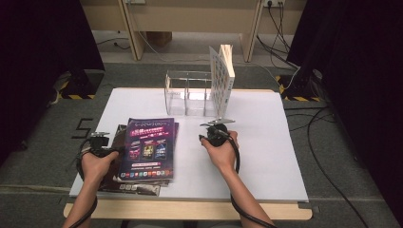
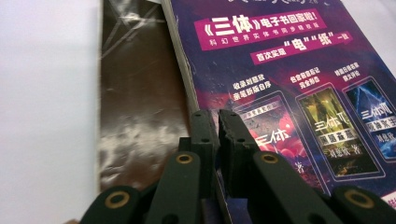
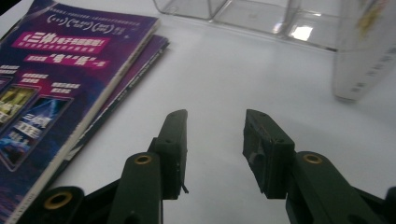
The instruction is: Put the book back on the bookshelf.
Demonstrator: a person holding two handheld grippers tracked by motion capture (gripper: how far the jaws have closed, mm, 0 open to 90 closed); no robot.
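**Left hand-held gripper clamped on magazine edge; right one released over bare counter**

Left hand-held gripper (image 2: 214, 122): jaws nearly together, closed on the left edge of the top purple magazine (image 2: 289, 93), near its lower left corner. Only a thin sliver shows between the pads, and the gripped edge itself is hidden behind them. In the high view the left hand (image 1: 97, 164) covers most of this gripper (image 1: 110, 151), so the contact cannot be read from there.

Right hand-held gripper (image 3: 215, 140): jaws spread wide, holding nothing, white counter (image 3: 243, 84) visible between them. In the high view it sits under the right hand (image 1: 219, 151), right of the magazines and well apart from them.

Stack: the purple magazine (image 1: 147, 149) lies on at least one more purple issue (image 3: 140, 70), whose edge peeks out on the right. A dark glossy cover (image 2: 135, 107) juts out to the left underneath; its print is unreadable under glare. Exact count of the stack cannot be told.

Further out: a clear acrylic organiser (image 1: 186, 92) stands at the far side of the counter (image 1: 266, 156). A white book (image 1: 222, 78) stands upright in its right end. In the right gripper view the book (image 3: 364, 51) is cut off by the frame and blurred.
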